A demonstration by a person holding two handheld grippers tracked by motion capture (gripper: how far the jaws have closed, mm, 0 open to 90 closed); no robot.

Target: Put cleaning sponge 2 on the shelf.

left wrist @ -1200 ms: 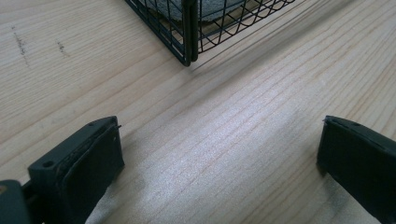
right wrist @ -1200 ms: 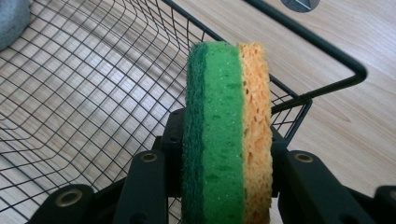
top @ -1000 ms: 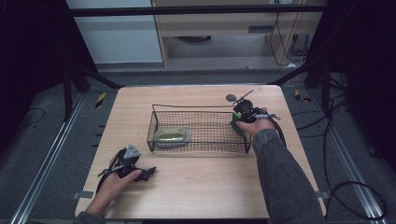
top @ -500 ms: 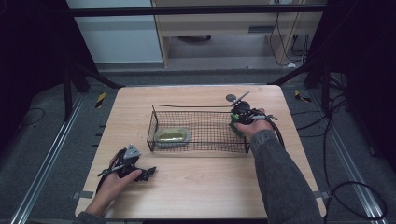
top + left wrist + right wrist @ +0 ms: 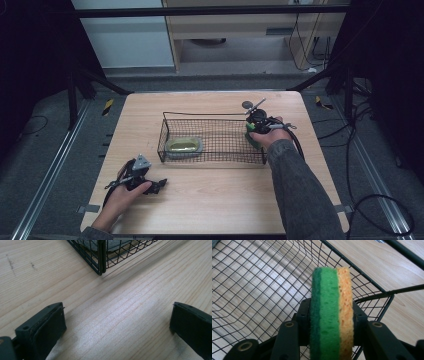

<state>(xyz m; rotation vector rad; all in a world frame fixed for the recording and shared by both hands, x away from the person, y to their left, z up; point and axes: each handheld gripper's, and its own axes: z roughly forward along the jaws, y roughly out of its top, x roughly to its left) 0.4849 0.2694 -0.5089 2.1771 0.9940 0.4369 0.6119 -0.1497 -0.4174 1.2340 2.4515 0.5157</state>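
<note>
In the high view, we are resting our left gripper (image 5: pixel 159 185) on the table (image 5: pixel 215 210) near its front left corner, while our right gripper (image 5: pixel 253 135) is hanging at the right end of the wire basket (image 5: pixel 165 131), holding the green sponge (image 5: pixel 250 140) there. A sponge in a tray (image 5: pixel 183 146) is lying at the basket's left end.

In the left gripper view, our jaws are standing wide apart over bare wood, grasping nothing, with the basket corner ahead.

In the right gripper view, our jaws are clamping the green and yellow sponge on edge over the basket's mesh, having just been easing slightly apart.
</note>
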